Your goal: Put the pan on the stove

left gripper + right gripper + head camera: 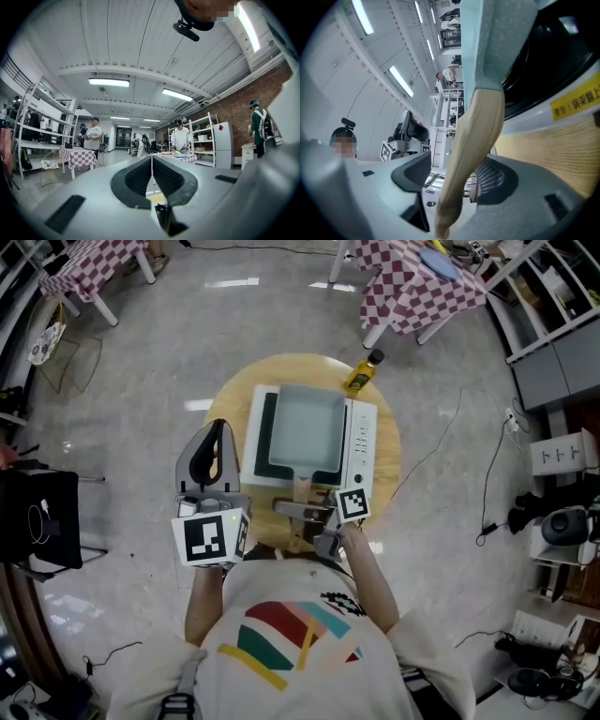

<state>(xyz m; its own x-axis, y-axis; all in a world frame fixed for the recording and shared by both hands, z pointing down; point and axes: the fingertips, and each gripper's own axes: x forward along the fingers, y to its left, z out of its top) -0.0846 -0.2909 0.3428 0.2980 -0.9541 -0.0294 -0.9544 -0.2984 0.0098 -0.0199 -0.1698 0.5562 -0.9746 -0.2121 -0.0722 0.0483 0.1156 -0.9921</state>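
Observation:
A pale green square pan (pixel 305 427) sits on the white stove (pixel 361 442), which stands on a round wooden table (pixel 394 442). The pan's wooden handle (pixel 302 486) points toward me. My right gripper (pixel 302 510) is at the end of that handle. In the right gripper view the handle (pixel 473 150) runs between the jaws of the right gripper (pixel 457 176), which stand open with a gap beside the left pad. The pan (pixel 501 42) rests over the stove (pixel 562 103). My left gripper (pixel 217 427) is held upright left of the stove, shut and empty (pixel 152 176).
A yellow bottle (pixel 361 374) lies at the table's far edge behind the stove. Checkered tables (pixel 412 287) stand farther back, a black chair (pixel 42 521) at the left, and cables and equipment (pixel 553 521) on the floor at the right. People (pixel 93 133) stand in the room.

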